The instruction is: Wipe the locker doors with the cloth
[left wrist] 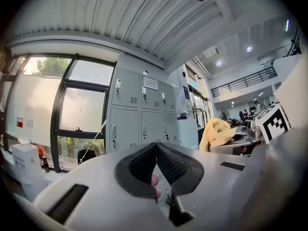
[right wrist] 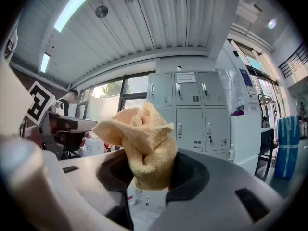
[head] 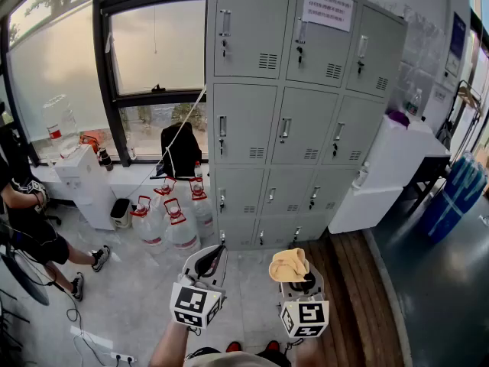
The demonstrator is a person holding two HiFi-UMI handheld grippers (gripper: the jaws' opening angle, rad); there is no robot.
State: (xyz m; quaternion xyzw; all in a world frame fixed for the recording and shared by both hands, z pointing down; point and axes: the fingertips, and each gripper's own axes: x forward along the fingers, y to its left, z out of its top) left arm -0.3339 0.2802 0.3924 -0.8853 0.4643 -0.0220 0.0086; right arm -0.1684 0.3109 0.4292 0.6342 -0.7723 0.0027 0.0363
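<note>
— The right gripper: what is it carrying?
— Its jaws are clamped on the cloth, a yellow towelling bundle that bunches up above the pads.
— And the left gripper?
— It is just to the left of the right one. Its jaws meet at the tips, with nothing between them.
— Where are the locker doors?
— Straight ahead of both grippers and well apart from them. It is a grey bank three columns wide, with a paper notice on the top middle door. The cloth touches no door.
— Anything else nearby?
— Water jugs stand on the floor ahead and left of the left gripper, by the lockers' left foot. A white cabinet stands ahead and right of the right gripper, against the lockers' right side.
</note>
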